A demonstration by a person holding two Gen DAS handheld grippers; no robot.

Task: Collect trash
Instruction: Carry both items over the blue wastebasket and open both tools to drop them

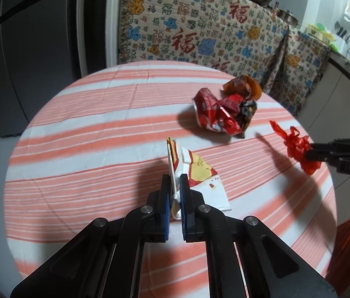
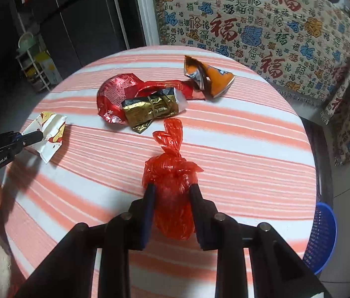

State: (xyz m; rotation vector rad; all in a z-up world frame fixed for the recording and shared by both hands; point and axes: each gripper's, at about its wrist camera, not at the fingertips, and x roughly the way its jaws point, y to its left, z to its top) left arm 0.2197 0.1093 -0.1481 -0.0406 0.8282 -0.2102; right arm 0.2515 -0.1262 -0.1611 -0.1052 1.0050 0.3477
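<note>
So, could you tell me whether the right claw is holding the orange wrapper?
No, the right claw is shut on the knotted red bag, while the orange wrapper lies untouched farther back on the table.

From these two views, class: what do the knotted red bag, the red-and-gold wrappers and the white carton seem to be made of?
Knotted red bag: thin glossy plastic film, likely; translucent, crinkled, tied.
Red-and-gold wrappers: metallised foil-plastic, it seems; mirror glints, sharp creases.
White carton: printed coated paperboard, probably; flat folded panels, held stiff in the left hand-held gripper.

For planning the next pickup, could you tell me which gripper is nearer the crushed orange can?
Right, probably. The right gripper, holding the red bag, faces the orange can beyond the wrappers; the left gripper sits farther across.
</note>
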